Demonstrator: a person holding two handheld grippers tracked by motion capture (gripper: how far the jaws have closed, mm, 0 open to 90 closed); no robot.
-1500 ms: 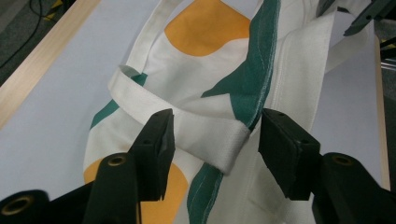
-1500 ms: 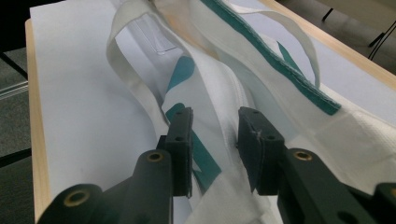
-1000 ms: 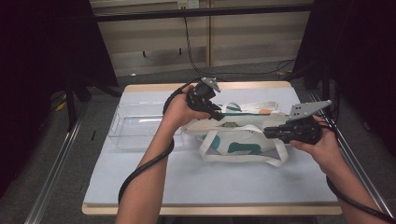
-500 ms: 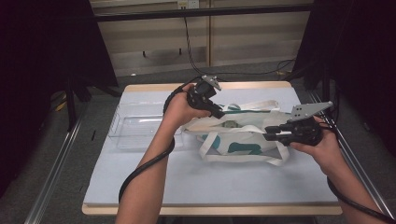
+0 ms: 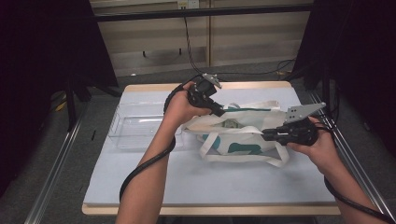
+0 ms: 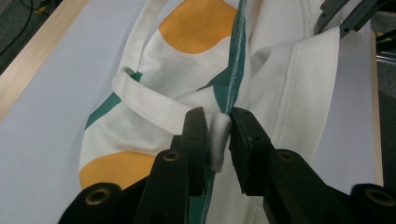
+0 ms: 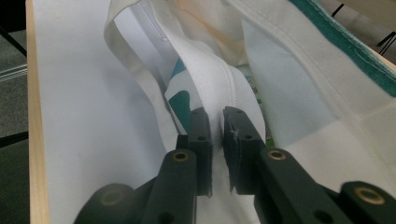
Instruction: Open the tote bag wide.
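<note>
High view first: a white canvas tote bag with teal and orange patches (image 5: 238,133) lies on the pale blue table mat (image 5: 196,182), just right of a clear plastic tray (image 5: 135,126). The person is working the bag's mouth open, and that part looks well under way. The left gripper (image 5: 219,111) pinches the far rim at the teal-edged hem, and in the left gripper view its jaws stand narrow, having just closed further, with a fold of white fabric (image 6: 219,140) clamped between them. The right gripper (image 5: 266,136) has the near rim; in the right gripper view its jaws have also just been closing and now squeeze the stitched white edge (image 7: 218,135). Between the two rims the bag gapes, and something small and greenish (image 5: 230,124) sits inside, too unclear to name. So both grips are set and the opening is held apart. What I'd judge is left is whatever goes in or comes out, perhaps to or from that tray, which neither gripper is free to do yet.
</note>
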